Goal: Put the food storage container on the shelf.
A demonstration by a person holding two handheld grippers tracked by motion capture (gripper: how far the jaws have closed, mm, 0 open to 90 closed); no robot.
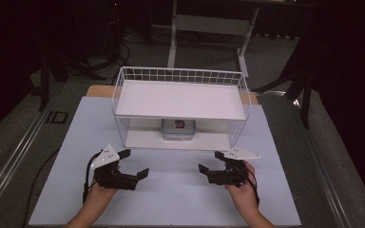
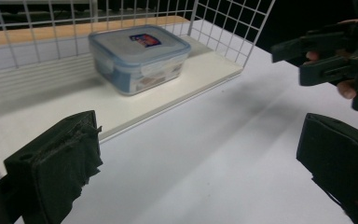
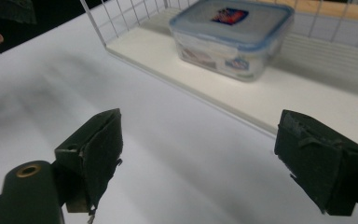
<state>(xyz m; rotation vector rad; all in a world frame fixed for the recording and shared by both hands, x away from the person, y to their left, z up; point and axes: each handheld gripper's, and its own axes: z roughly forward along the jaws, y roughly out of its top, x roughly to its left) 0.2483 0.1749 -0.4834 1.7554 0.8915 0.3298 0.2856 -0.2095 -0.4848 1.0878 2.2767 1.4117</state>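
the left gripper [image 1: 132, 164] and the right gripper [image 1: 210, 161] both hang with jaws spread wide and nothing between them, just in front of the wire rack [image 1: 180, 75], one toward each front corner. held this way, level with the rack's open front, they look readied to go in from both sides at the food box [image 1: 178, 129], which sits on the rack's lower shelf [image 1: 142, 140], under the upper shelf [image 1: 180, 99], about midway along and set back from the front lip. that placement probably explains the low, forward-pointing hold: the upper shelf blocks any approach from above, so the front is the only way in.

the box is clear plastic, squarish with rounded corners, its lid rimmed in blue and carrying a small red and blue label [image 3: 228, 16]. its sides look smooth and likely slippery. the rack is thin white wire in a square grid, with flat white panels as shelves. the jaw pads [image 2: 65, 163] are matte black foam, frayed at the edges, soft enough to bite a slick wall. the rack stands on a pale sheet [image 1: 171, 190] with a dull finish.
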